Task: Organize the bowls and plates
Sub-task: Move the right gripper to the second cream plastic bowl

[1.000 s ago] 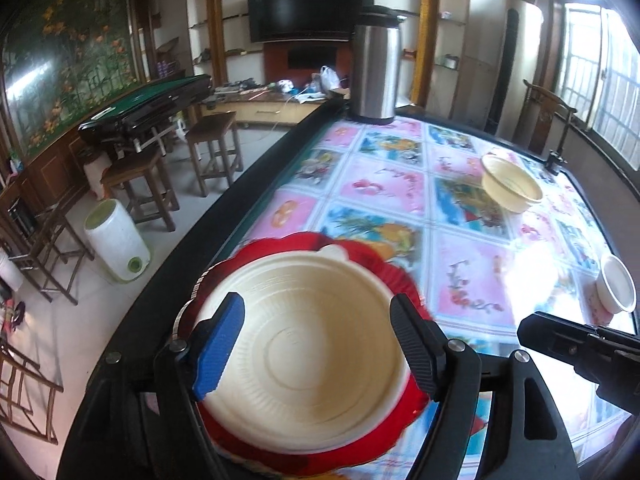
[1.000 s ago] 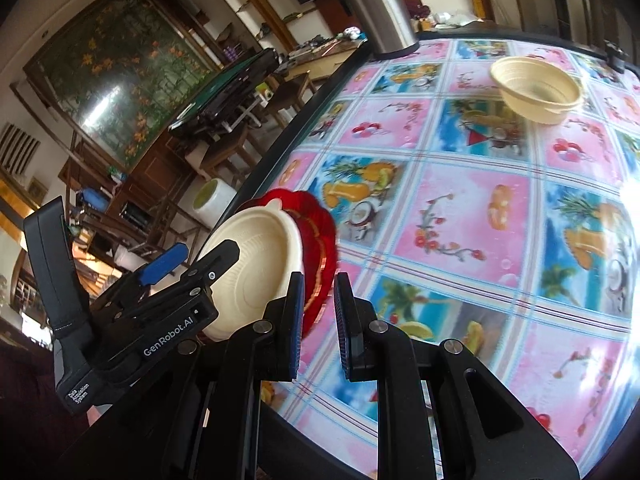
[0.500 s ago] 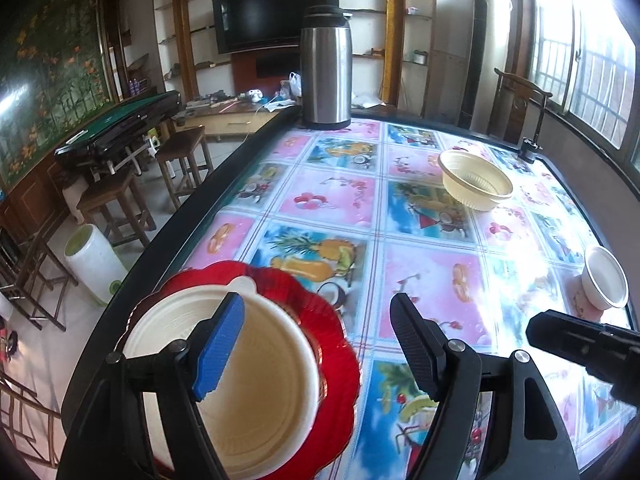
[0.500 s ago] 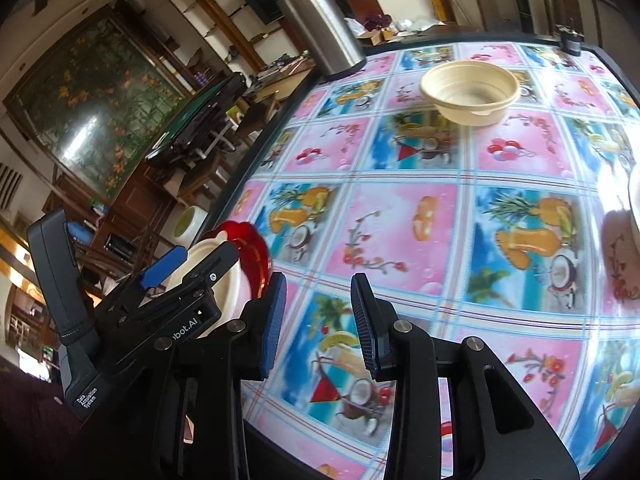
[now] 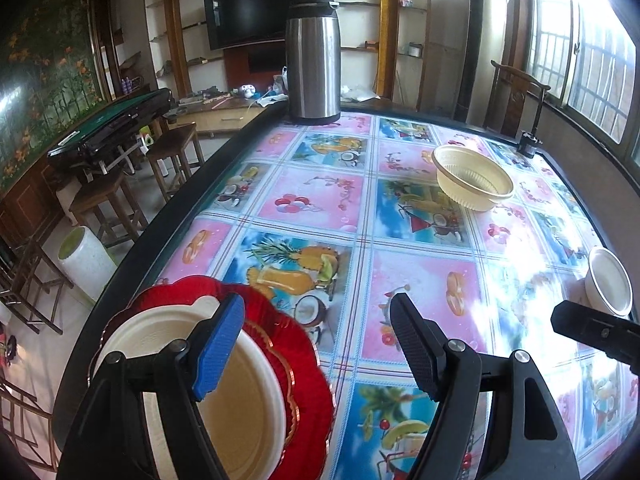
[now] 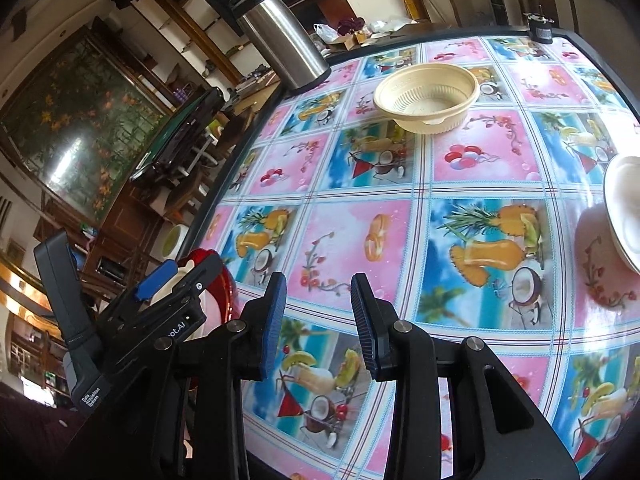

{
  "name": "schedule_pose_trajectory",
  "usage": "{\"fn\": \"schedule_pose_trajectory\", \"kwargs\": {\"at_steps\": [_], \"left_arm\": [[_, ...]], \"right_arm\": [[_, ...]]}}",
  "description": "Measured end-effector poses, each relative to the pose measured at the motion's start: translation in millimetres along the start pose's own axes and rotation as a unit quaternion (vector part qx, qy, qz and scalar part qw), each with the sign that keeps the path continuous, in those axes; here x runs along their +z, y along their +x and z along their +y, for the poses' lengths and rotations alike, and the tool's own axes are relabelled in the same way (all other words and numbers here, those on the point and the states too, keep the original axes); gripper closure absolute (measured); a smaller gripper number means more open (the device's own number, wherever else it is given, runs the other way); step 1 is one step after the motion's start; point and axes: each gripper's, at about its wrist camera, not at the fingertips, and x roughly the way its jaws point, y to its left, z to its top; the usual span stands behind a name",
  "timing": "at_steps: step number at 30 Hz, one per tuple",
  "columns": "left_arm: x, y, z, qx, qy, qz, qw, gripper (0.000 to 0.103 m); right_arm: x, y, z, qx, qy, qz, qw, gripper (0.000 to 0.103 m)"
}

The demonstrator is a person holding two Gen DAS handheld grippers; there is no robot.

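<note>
The left gripper (image 5: 316, 340) is hanging low over the near left corner of the table (image 5: 424, 280) with its jaws standing wide and nothing pressed between them; the cream plate (image 5: 240, 408) lying on the red plate (image 5: 308, 364) is sitting just under and to the left of its blue pad, apart from it as far as I can tell. The right gripper (image 6: 318, 322) is hovering over bare patterned cloth a little to the right, its jaws standing only narrowly apart and holding nothing. What the coming move seems to be turning on is where the loose bowls are lying from the two tools. The cream bowl (image 6: 426, 98) is standing upright well ahead, out past the middle of the table toward the steel flask (image 6: 284, 40), almost straight along the line the right gripper is pointing. The white bowl (image 6: 624, 212) is sitting off to the right, close to the table's right edge. Both are lying on the right gripper's side, so that hand looks the nearer for either one. Being round, neither bowl is offering a long axis; the rim is what a narrow jaw gap would be pinching.
</note>
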Motion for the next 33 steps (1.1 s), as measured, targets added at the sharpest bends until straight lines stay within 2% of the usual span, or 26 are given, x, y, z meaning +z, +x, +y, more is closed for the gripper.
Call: {"fn": "schedule_pose_trajectory", "kwargs": {"at_steps": [33], "left_arm": [[21,30,-52,-0.026,0.026,0.021,0.9991,0.028]], "right_arm": [[17,13,-35,-0.023,0.03,0.011,0.999,0.069]]}}
